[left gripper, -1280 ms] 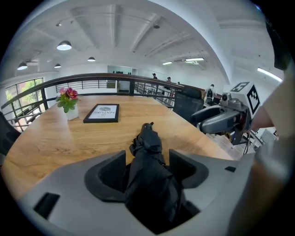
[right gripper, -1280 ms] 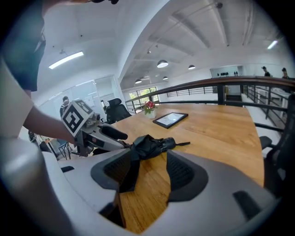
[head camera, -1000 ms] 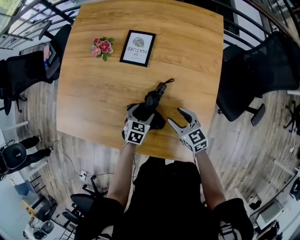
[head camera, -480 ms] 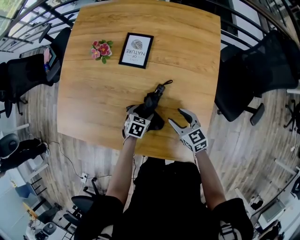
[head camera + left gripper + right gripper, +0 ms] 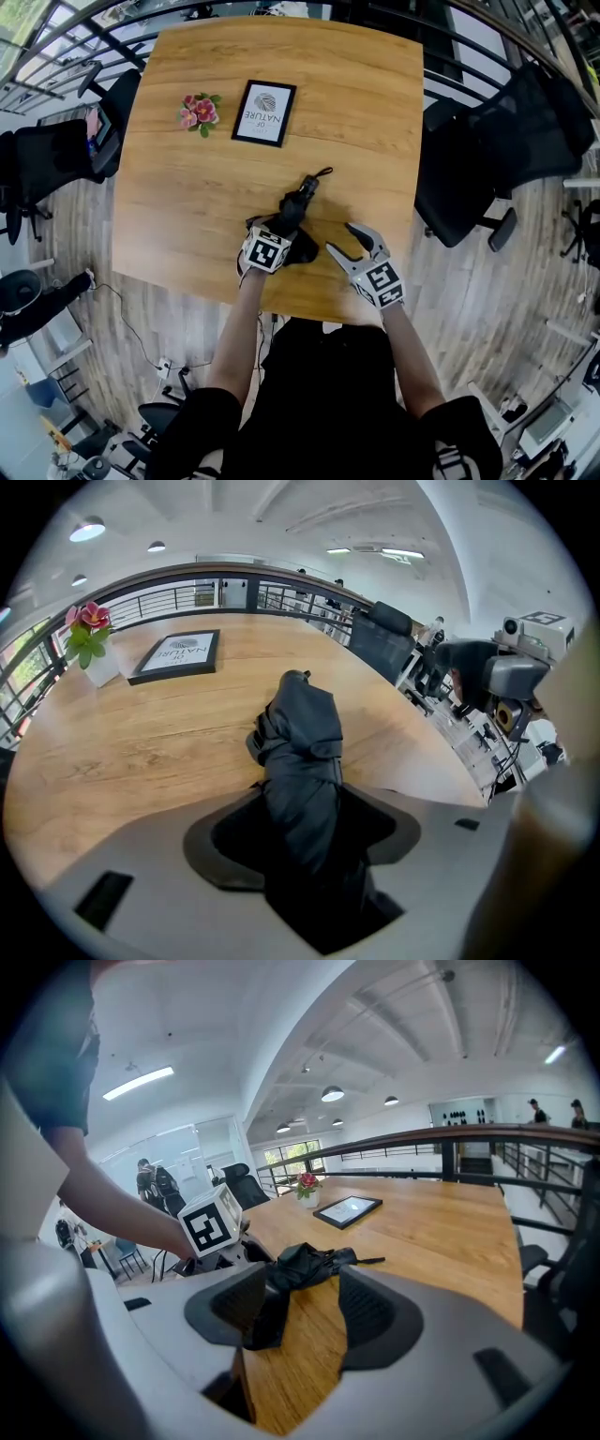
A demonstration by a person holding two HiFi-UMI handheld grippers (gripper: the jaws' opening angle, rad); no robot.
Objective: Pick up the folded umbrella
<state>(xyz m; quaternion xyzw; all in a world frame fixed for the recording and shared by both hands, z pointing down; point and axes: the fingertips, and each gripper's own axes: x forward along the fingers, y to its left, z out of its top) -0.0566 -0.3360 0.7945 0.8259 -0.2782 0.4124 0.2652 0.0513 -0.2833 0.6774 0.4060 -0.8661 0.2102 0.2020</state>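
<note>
Head view: the left gripper (image 5: 277, 234) points steeply down over the near end of the folded umbrella (image 5: 298, 202), which lies on the table (image 5: 187, 187) and runs away from the jaws, its strap at the far end. The right gripper (image 5: 342, 239) sits just beside it, jaws wide apart and empty. Well beyond both lies a framed card (image 5: 263, 112) reading "OF NATURE" — the smaller line on it is too fine for me to read.

Left gripper view: the jaws are closing with the umbrella's bunched black fabric between the pads; I judge they are not yet clamped.

Right gripper view: nothing between these jaws; the umbrella lies ahead and to their left.

My worry is that the pads pinch only loose cloth — the far end could then sag, or the umbrella slide out.
</note>
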